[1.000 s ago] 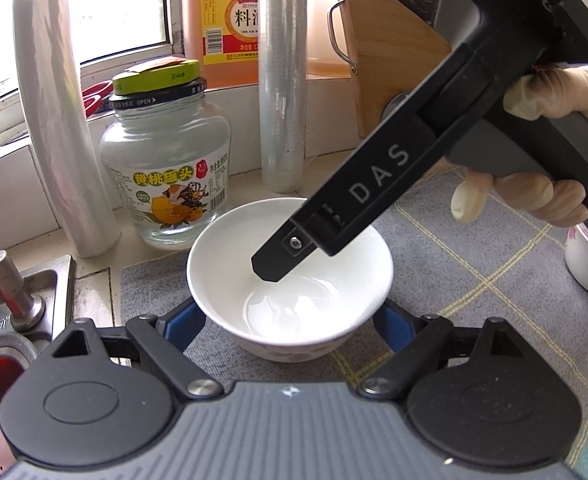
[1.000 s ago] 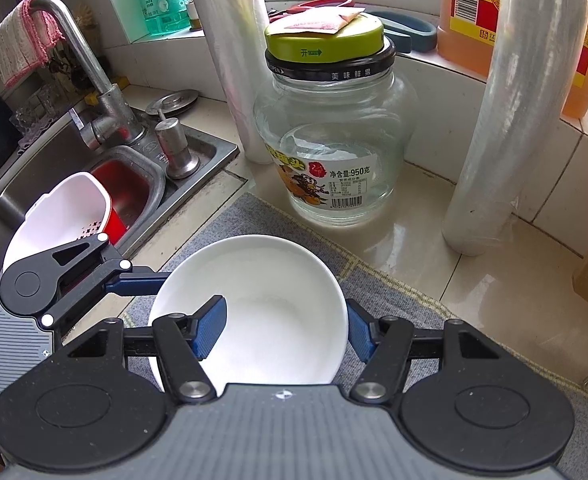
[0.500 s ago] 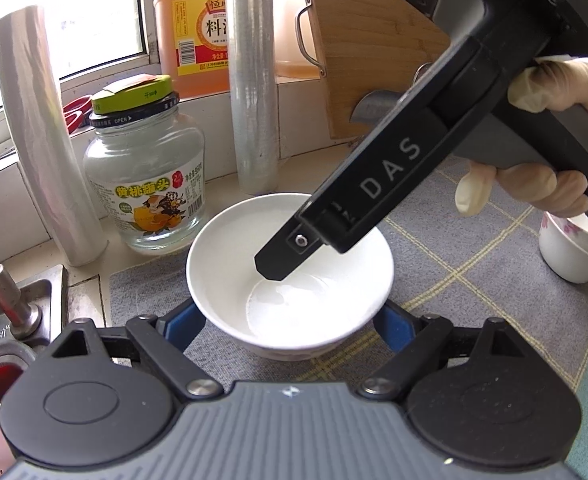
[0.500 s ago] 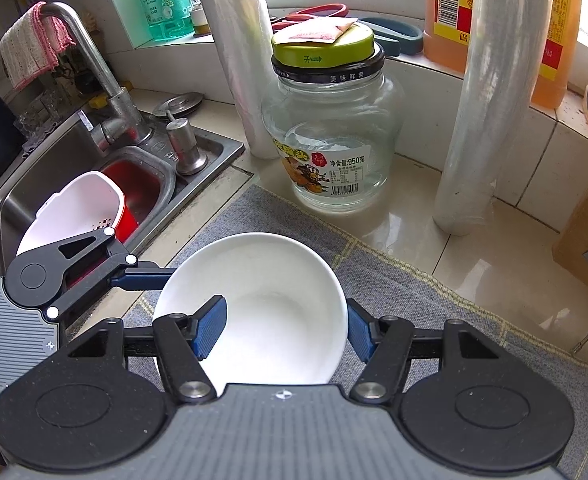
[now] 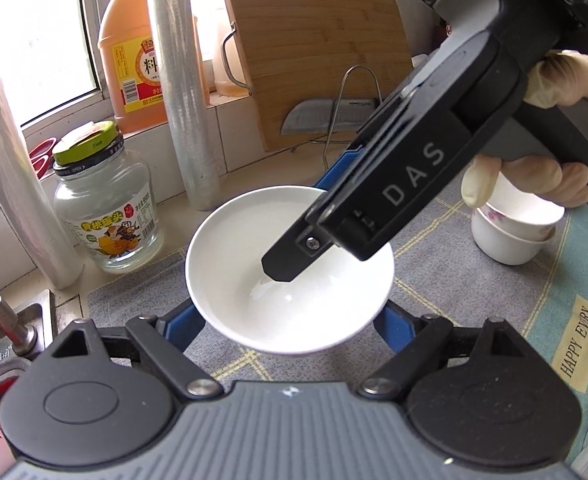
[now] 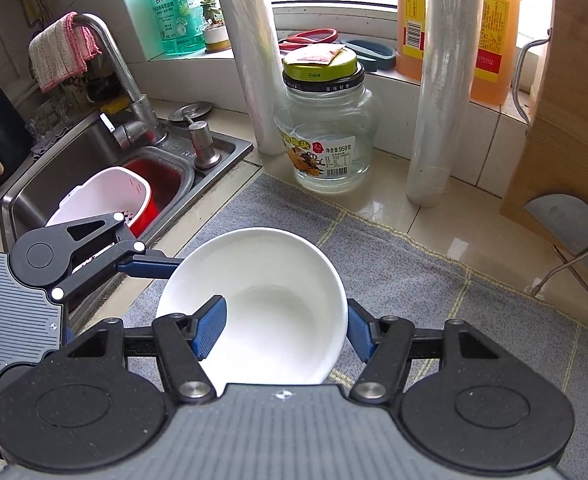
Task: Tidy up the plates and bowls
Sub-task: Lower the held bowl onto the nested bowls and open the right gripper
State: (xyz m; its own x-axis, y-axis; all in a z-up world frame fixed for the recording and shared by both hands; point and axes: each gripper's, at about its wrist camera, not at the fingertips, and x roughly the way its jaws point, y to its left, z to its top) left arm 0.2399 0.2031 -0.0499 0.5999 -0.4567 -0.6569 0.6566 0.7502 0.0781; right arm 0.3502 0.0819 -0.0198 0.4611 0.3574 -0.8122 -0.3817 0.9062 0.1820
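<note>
A plain white bowl [image 5: 229,264] [image 6: 277,280] hangs just above the grey checked mat [image 6: 414,280], held from two sides. My left gripper [image 5: 289,324] straddles its width, with a blue pad pressed on each outer side. One of its fingers [image 6: 149,266] shows at the bowl's left edge in the right wrist view. My right gripper [image 6: 283,324] is shut on the near rim, one pad inside the bowl and one outside. Its inner finger [image 5: 289,264] reaches down into the bowl in the left wrist view. A gloved hand [image 5: 534,176] holds that gripper.
Two small white bowls [image 5: 510,232] sit stacked at the right on the mat. A glass jar [image 6: 326,136], two film rolls, an orange bottle and a cutting board [image 5: 318,52] with a knife line the back. The sink [image 6: 93,168] lies left.
Both grippers have carried the bowl up and to the right, away from the sink. The jar has slid left in the left wrist view and the stacked small bowls have come nearer.
</note>
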